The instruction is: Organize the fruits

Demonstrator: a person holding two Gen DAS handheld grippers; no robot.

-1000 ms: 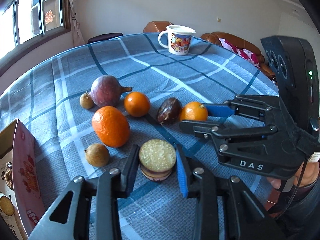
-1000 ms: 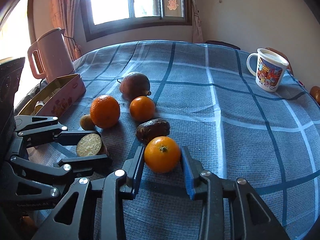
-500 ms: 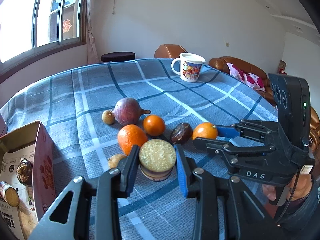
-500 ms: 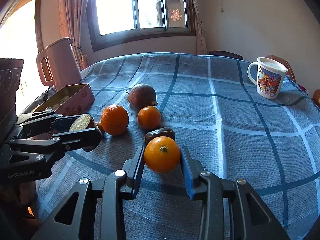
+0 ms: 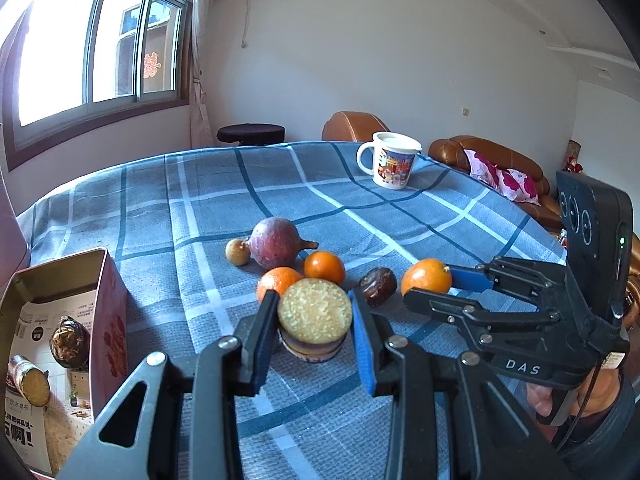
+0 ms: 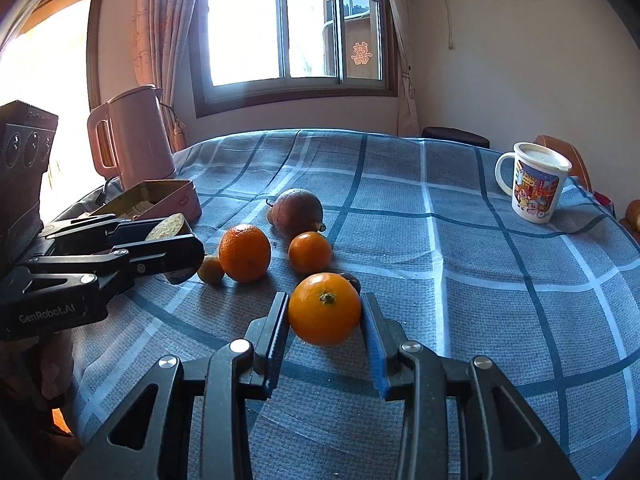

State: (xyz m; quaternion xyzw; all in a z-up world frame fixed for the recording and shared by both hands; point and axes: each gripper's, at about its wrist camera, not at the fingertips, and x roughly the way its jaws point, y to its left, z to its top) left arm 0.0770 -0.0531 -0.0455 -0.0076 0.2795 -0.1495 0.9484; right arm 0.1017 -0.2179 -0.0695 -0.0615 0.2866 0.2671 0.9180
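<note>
My left gripper (image 5: 314,320) is shut on a short cut root piece (image 5: 315,310) with a pale yellow cut face and purple skin, held just above the cloth. In the right wrist view the left gripper (image 6: 176,240) hangs at the left beside the pink tin. My right gripper (image 6: 325,312) is shut on a small orange (image 6: 324,308), also seen from the left gripper's side (image 5: 426,276). On the cloth lie a large orange (image 6: 245,253), a smaller orange (image 6: 310,252), a purple round fruit (image 6: 298,210), a dark wrinkled fruit (image 5: 378,286) and two small tan fruits (image 5: 237,252) (image 6: 211,270).
An open pink tin (image 5: 112,304) at the left table edge holds two root pieces. A pink kettle (image 6: 134,136) stands behind the tin (image 6: 188,200). A cartoon mug (image 5: 390,164) sits at the far right of the blue checked tablecloth (image 6: 480,280). Brown sofas lie beyond the table.
My left gripper has risen and tipped upward with the root piece, which now hides part of the large orange. The right gripper keeps its hold on the small orange, almost in place.
</note>
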